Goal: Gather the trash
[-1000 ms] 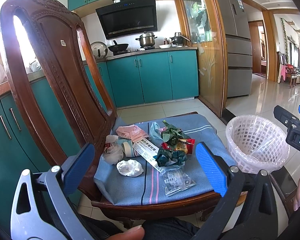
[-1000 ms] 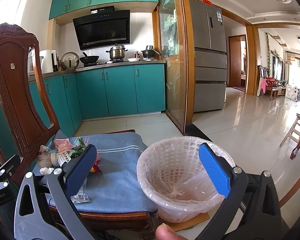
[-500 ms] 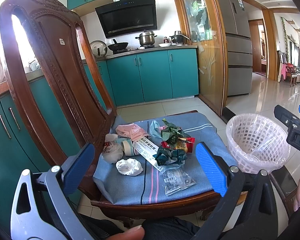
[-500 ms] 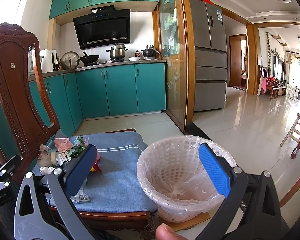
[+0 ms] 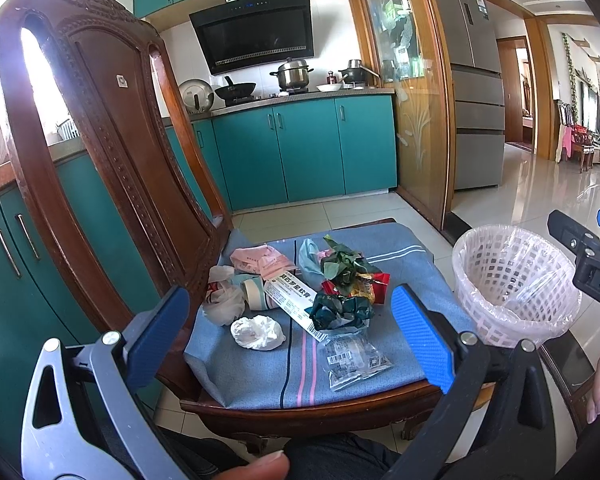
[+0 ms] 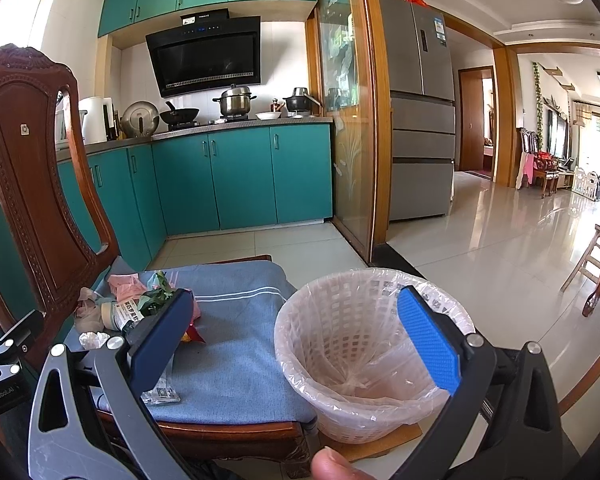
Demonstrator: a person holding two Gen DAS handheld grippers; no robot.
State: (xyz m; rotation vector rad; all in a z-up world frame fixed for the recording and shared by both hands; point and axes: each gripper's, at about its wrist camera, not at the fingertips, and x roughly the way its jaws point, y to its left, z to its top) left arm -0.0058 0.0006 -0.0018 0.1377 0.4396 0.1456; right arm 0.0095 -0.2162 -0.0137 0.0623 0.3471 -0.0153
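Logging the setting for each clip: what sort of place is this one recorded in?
A home kitchen, opening onto a living area. Teal cabinets run under a counter with a steel pot on the stove, below a black range hood; a grey refrigerator stands by the doorway.

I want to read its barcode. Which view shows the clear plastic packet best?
The left wrist view: the clear plastic packet lies whole and unobstructed near the cushion's front edge. In the right wrist view, a gripper finger hides most of the packet.
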